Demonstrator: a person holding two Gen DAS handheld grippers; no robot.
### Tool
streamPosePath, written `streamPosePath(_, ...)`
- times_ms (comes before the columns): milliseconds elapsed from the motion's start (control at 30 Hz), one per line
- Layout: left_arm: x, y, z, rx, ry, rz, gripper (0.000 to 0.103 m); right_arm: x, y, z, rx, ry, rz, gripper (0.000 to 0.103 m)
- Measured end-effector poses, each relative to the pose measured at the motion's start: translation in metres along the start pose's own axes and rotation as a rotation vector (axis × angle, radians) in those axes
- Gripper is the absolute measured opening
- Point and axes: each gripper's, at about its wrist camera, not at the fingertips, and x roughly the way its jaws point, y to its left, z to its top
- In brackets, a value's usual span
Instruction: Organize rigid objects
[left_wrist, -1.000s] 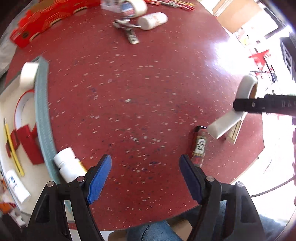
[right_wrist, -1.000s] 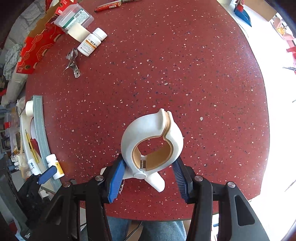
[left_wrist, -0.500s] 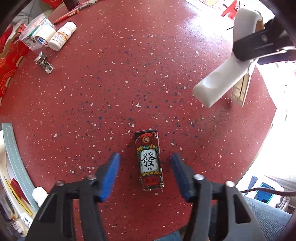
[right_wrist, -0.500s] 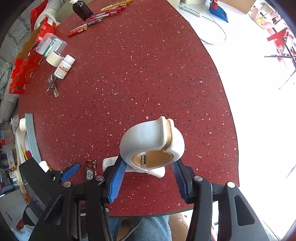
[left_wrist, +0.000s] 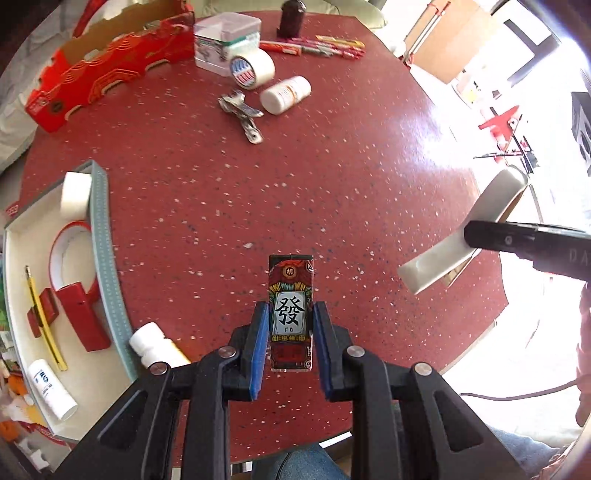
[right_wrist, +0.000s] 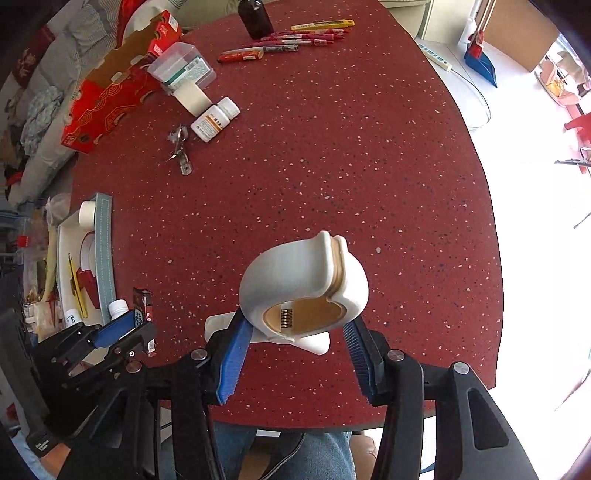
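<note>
My left gripper (left_wrist: 289, 334) is shut on a small red box printed with a black Chinese character (left_wrist: 291, 314) and holds it above the red speckled table (left_wrist: 332, 166); it also shows in the right wrist view (right_wrist: 142, 301). My right gripper (right_wrist: 295, 343) is shut on a large white spring clamp (right_wrist: 306, 280), held above the table's near edge. The clamp also shows in the left wrist view (left_wrist: 461, 236) at the right. A white tray with a grey rim (left_wrist: 107, 258) sits at the left.
The tray holds a white tape roll (left_wrist: 75, 194), a red tape dispenser (left_wrist: 79, 317), a yellow pencil and a white tube. A white bottle (left_wrist: 157, 345) lies by its rim. Far side: red carton (left_wrist: 107, 62), clear box, tape roll (left_wrist: 251, 68), pill bottle (left_wrist: 286, 94), metal clips (left_wrist: 242, 110), pens, dark bottle.
My left gripper swung over the red box, closed on it and lifted it off the table. My right gripper kept its hold on the white clamp and shifted slightly.
</note>
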Motion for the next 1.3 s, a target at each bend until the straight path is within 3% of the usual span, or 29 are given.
streamPosePath(233,-0.019,0.033,0.028,-0.119,-0.103,0.069,0.025,-0.01,0.071,0.008,-0.131,-0.034,0.04,0.052)
streamPosePath(567,-0.053,0.123,-0.013,-0.356,-0.193,0.218,0.025,-0.01,0.201,-0.004,-0.427,-0.037,0.099,0.052)
streamPosePath(733,-0.059,0.155,-0.043,-0.435,-0.193,0.245,0.025,0.002,0.252,-0.015,-0.538,-0.013,0.116,0.052)
streamPosePath(1000,-0.055,0.184,-0.071,-0.509,-0.184,0.255,0.025,0.018,0.302,-0.028,-0.663,0.023,0.077,0.052)
streamPosePath(1300,-0.037,0.19,-0.072,-0.524,-0.17,0.212,0.025,0.031,0.322,-0.029,-0.721,0.06,0.034,0.052)
